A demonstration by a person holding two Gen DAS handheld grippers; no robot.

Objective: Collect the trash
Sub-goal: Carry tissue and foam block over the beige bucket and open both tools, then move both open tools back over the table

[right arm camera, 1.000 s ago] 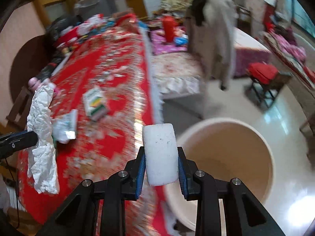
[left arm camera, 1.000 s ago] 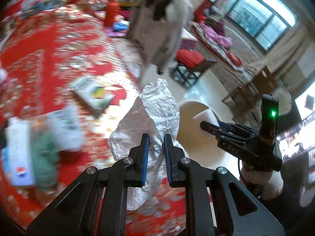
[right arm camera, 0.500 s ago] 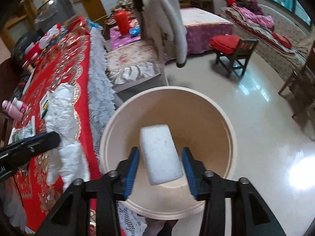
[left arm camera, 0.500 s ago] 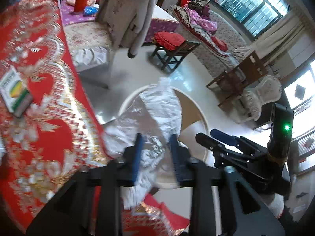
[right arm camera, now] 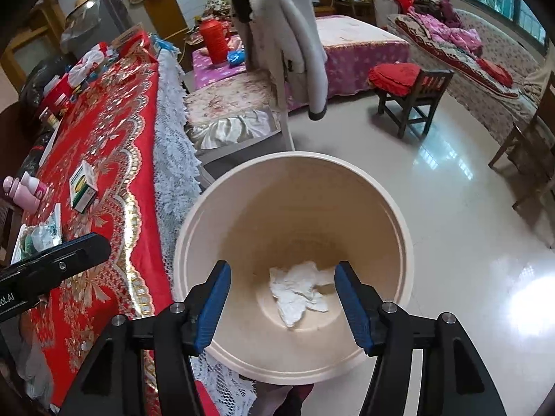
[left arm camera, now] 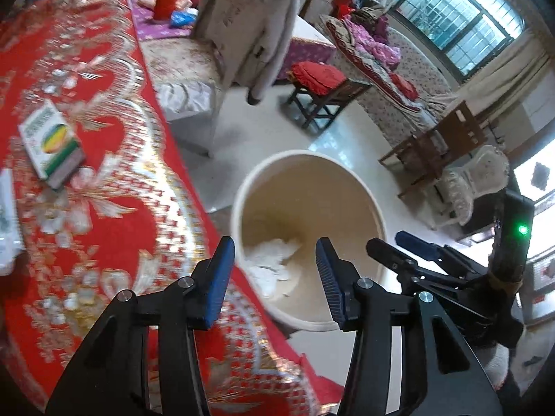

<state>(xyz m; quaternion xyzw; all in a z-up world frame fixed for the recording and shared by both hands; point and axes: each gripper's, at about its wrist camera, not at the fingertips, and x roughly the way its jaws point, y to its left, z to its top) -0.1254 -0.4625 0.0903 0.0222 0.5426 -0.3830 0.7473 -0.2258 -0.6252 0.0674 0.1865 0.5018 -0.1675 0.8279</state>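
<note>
Below opening jaws, paper [right arm camera: 298, 289] in bin [right arm camera: 399, 215]

Two black handheld grippers

The left gripper [left arm camera: 275, 270] and right gripper [right arm camera: 282, 298] have blue ribbed pads, silver screws; one green light.
</note>
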